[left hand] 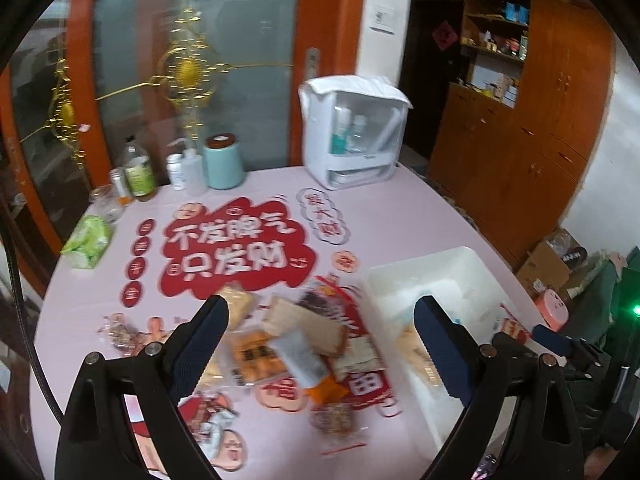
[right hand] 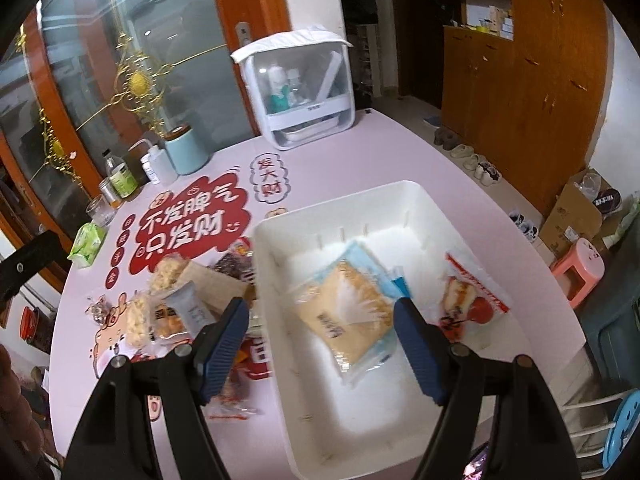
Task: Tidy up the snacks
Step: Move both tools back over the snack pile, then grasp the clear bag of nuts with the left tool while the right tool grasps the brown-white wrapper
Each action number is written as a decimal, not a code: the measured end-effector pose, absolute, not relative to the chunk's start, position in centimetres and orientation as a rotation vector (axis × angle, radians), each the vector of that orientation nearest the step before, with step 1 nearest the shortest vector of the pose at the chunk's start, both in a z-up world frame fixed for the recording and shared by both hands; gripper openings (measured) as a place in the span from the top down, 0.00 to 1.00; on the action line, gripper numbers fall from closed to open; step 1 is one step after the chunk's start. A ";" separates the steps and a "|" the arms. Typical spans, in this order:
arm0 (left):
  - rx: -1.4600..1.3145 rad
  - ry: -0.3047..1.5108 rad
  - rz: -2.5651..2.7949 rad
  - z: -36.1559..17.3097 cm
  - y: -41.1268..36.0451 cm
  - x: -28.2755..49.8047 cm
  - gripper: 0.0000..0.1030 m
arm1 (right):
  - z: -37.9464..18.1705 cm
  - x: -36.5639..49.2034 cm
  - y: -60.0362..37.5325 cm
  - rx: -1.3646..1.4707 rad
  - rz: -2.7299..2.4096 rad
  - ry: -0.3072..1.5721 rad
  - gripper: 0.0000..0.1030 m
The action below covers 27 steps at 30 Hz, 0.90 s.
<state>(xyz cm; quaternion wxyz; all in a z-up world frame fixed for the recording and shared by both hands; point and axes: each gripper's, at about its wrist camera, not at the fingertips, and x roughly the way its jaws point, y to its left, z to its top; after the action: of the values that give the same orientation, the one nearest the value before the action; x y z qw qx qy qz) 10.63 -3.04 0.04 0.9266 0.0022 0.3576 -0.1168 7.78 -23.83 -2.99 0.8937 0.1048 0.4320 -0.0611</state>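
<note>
— White plastic rectangular bin point(right hand: 424, 204) on the pink printed tablecloth point(right hand: 360, 148): what lies in it?

— Two packets. A clear-wrapped tan cracker packet with blue edging point(right hand: 344, 312) lies flat on the bin floor, and a red-and-white wrapped cake packet point(right hand: 472, 304) sits beside it toward the bin's right wall.

— Where is the right gripper point(right hand: 320, 336)?

— Above the bin, its blue-padded fingers point(right hand: 416, 348) spread wide with nothing clamped. The cracker packet shows in the gap between them, lower down, touched by neither pad.

— And the left gripper point(left hand: 320, 344)?

— Also spread wide and empty, above the loose pile of wrapped snacks point(left hand: 296, 340) on the cloth just left of the bin. The pile shows between its fingers point(left hand: 200, 344), with no pad on any packet; the view is blurred.

— Anything else?

— A white lidded organiser box point(left hand: 352, 132), a pale blue canister point(left hand: 224, 164) and a green tissue pack point(left hand: 88, 240) stand well apart at the table's far side.
</note>
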 end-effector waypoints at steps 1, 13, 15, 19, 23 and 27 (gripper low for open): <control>0.002 0.727 -0.221 0.2 -1.8 10.6 0.09 | -2.9 7.8 -23.0 0.212 -0.119 0.896 0.27; -0.064 0.711 0.007 0.5 13.2 10.7 0.09 | -4.3 8.8 -12.1 0.135 0.010 0.950 0.27; -0.072 0.713 0.037 0.3 15.4 10.8 0.09 | -4.9 9.0 -10.2 0.124 0.028 0.965 0.27; -0.065 0.709 0.095 -0.3 19.4 11.3 0.09 | -6.0 9.7 -6.7 0.104 0.060 0.994 0.27; -0.045 0.718 0.157 -1.4 22.8 12.3 0.09 | -7.7 10.7 -3.7 0.089 0.094 1.038 0.27; -0.037 0.766 0.207 -3.4 25.3 14.3 0.09 | -10.0 11.7 -1.3 0.091 0.124 1.100 0.27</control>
<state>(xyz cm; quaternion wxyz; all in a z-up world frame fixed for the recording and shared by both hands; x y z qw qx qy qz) 14.32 25.33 -3.41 0.9222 -0.0181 0.3729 0.1006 11.67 -1.26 -9.97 0.8498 0.0430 0.5220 0.0591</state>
